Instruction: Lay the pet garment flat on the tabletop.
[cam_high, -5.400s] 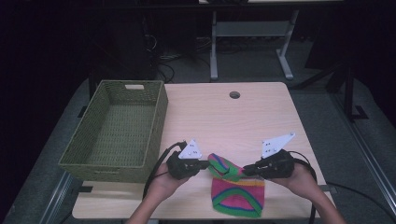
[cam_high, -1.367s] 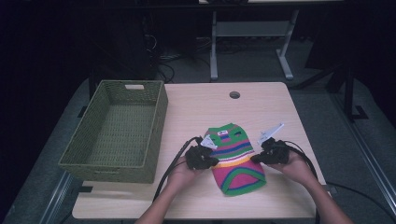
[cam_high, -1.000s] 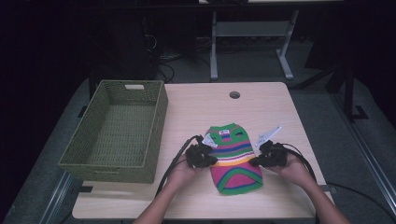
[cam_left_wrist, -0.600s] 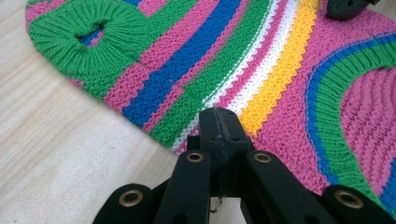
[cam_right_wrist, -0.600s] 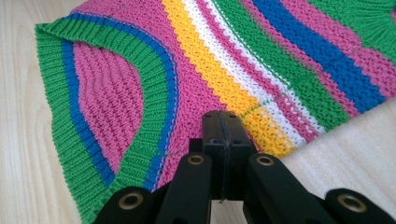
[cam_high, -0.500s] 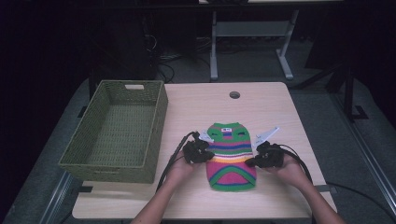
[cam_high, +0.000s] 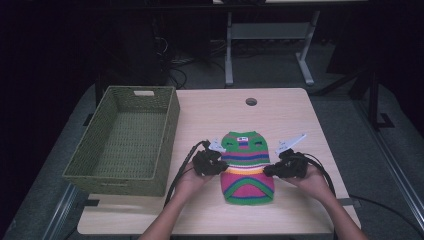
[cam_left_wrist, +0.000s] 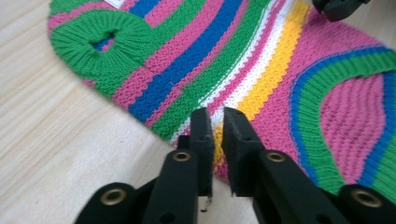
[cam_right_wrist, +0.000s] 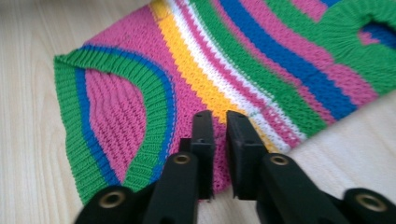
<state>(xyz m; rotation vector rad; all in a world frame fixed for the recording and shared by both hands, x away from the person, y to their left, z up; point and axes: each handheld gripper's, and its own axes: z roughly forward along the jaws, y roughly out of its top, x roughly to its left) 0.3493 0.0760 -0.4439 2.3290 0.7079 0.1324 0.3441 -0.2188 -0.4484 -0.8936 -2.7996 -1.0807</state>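
A small striped knit sweater (cam_high: 247, 170) in green, pink, blue, yellow and white lies flat on the wooden table (cam_high: 280, 112), neck end away from the person. My left gripper (cam_high: 221, 166) is at its left edge and my right gripper (cam_high: 267, 171) at its right edge. In the left gripper view the jaws (cam_left_wrist: 218, 114) stand a narrow gap apart over the sweater's edge (cam_left_wrist: 280, 70). The right gripper view shows the same narrow gap (cam_right_wrist: 219, 116) over the other edge (cam_right_wrist: 280, 56). Both pairs have just been opening and nothing is pinched between them.
A green woven basket (cam_high: 169, 117), with nothing in it, stands at the table's left. A round cable hole (cam_high: 251, 101) sits near the far edge. The right gripper's tip (cam_left_wrist: 338, 7) shows at the top of the left gripper view. Cables trail from both grippers toward the front edge.
The sweater, folded near the front edge at first, now lies spread flat farther up the table. Both pairs of jaws, closed on its side edges before, have parted slightly.
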